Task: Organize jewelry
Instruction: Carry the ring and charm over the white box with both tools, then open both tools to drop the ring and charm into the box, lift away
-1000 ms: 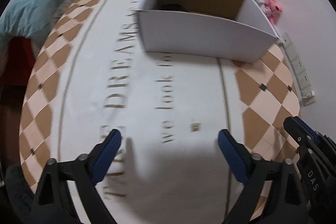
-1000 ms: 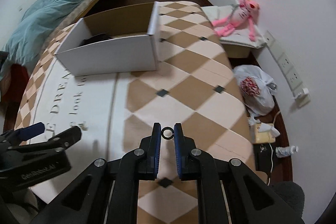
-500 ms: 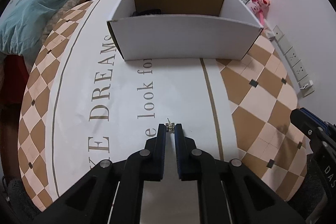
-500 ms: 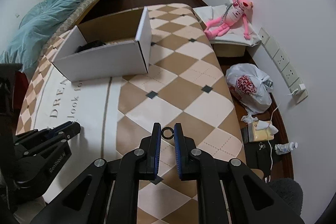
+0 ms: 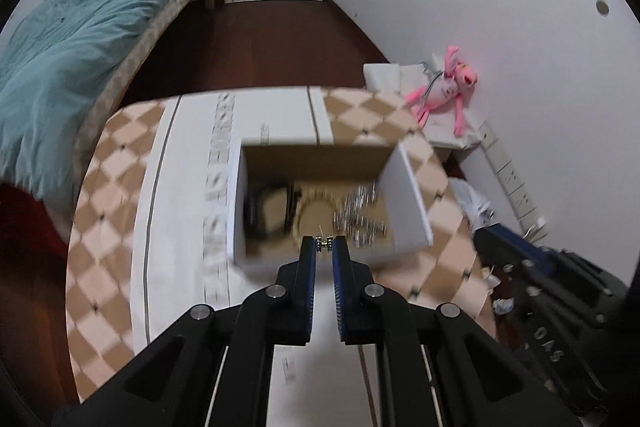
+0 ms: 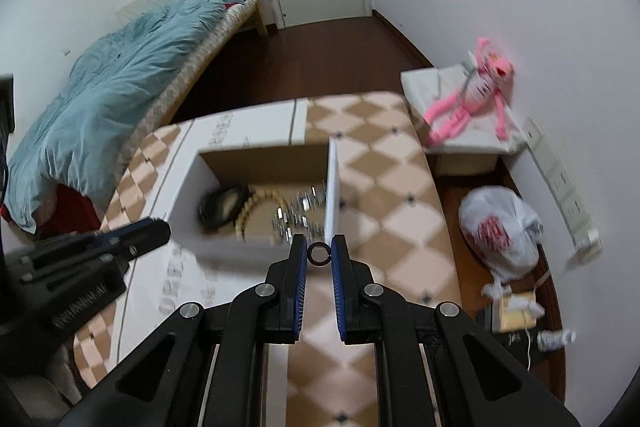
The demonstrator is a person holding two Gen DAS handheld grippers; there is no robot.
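Observation:
My left gripper (image 5: 323, 244) is shut on a small sparkly earring (image 5: 323, 243) and holds it above the near wall of the white cardboard box (image 5: 412, 203). Inside the box lie a black band (image 5: 264, 205), a beaded bracelet (image 5: 316, 197) and silver jewelry (image 5: 360, 215). My right gripper (image 6: 319, 253) is shut on a dark ring (image 6: 319, 253), held above the box's (image 6: 184, 195) near right corner. The left gripper also shows at the left of the right wrist view (image 6: 120, 239).
The box stands on a table with a checkered cloth (image 6: 384, 187). A bed with a teal duvet (image 6: 120, 67) is at left. A pink plush toy (image 6: 476, 99), a white plastic bag (image 6: 500, 231) and wall sockets (image 6: 568, 195) are at right.
My left gripper closed on the earring, lifted it off the cloth and carried it up over the box. My right gripper, still holding the ring, rose and moved toward the box too.

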